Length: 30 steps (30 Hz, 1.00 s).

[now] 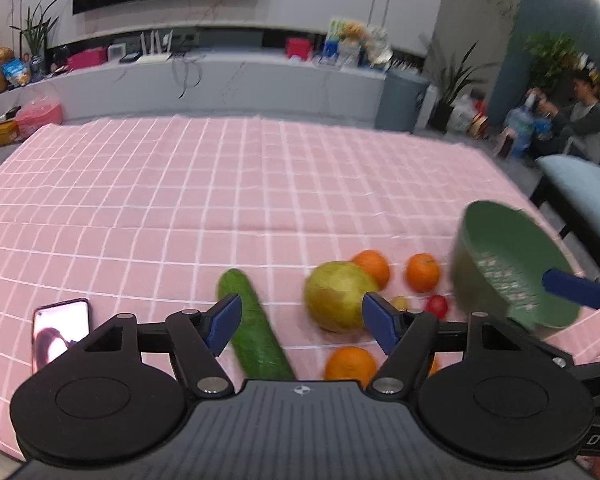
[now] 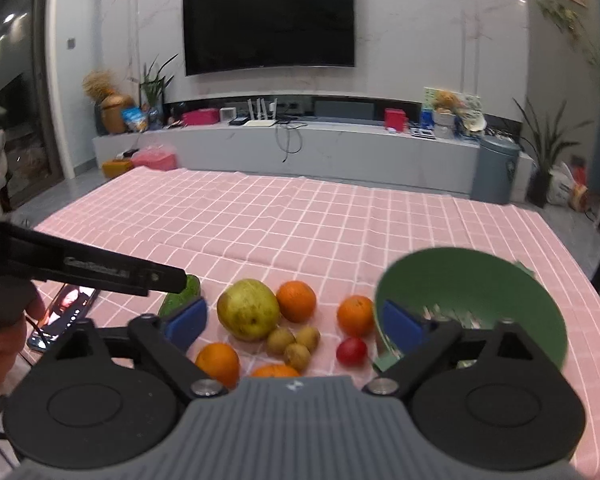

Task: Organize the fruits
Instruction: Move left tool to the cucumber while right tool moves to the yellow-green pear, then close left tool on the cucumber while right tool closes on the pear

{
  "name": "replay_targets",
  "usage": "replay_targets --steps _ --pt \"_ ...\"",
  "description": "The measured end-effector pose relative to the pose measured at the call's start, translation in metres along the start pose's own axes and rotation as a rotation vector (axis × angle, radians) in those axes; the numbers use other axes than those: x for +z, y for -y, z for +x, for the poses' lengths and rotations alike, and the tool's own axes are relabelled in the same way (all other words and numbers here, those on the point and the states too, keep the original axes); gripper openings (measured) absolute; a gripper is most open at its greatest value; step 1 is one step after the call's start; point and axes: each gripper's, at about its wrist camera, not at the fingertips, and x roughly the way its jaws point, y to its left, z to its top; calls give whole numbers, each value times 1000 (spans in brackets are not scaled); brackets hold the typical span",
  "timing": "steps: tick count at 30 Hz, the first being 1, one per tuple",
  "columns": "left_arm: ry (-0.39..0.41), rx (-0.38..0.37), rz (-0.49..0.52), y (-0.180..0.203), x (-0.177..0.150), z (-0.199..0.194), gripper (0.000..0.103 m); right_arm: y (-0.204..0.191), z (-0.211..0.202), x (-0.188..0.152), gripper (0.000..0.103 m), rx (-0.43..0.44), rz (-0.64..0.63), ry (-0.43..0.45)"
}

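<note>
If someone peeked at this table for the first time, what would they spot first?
Probably the big green colander tipped up at the right of the pink checked tablecloth. Next, the fruit heap beside it: a large yellow-green pear ringed by oranges, with a cucumber to the left.

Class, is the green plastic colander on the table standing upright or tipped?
Tipped: the green plastic colander leans, its slotted inside facing the camera and fruit.

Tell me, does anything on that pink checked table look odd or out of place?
Two things. The green plastic colander bowl is tipped up on its side, not sitting flat, with no fruit visible inside. And a lit smartphone lies beside the long green cucumber, among the produce.
</note>
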Motion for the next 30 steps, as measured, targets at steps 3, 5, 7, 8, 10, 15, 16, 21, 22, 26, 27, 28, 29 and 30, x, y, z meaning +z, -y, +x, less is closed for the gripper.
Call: replay_targets --steps 3,5,7,8,10,15,16,21,22,26,27,28,29,30 --pt "-58 11 -31 -10 5 18 82 -1 19 7 77 23 -5 -37" --pt "-61 9 -72 -20 4 24 81 -1 30 11 75 43 2 -60" --pt "-90 7 -126 -31 3 34 81 -3 43 15 75 55 -19 -78" --pt "-103 4 -151 -36 2 38 81 -5 49 16 75 62 -34 -90" --pt "-135 0 -192 -46 0 46 80 -9 62 18 75 78 -49 -110" --pt "-179 -19 -246 -60 1 60 76 -17 91 22 73 100 -71 -151" --pt "-179 -14 -243 -61 3 61 76 -19 95 22 73 105 -76 -157" --pt "-198 19 -222 -62 4 73 69 -24 117 21 68 123 -119 -189" --pt "-204 18 -220 -62 4 75 66 -25 120 21 68 124 -128 -196" --pt "-227 30 -197 -57 1 83 65 -31 130 16 68 131 -163 -212" --pt "-228 28 -197 -57 1 84 65 -33 132 15 68 133 -176 -214" --pt "-228 27 -198 -57 0 85 65 -34 134 14 68 133 -190 -216" --pt "-226 28 -195 -57 0 85 65 -36 134 13 68 131 -205 -217" --pt "-224 30 -192 -56 0 86 65 -39 135 12 68 130 -221 -216"
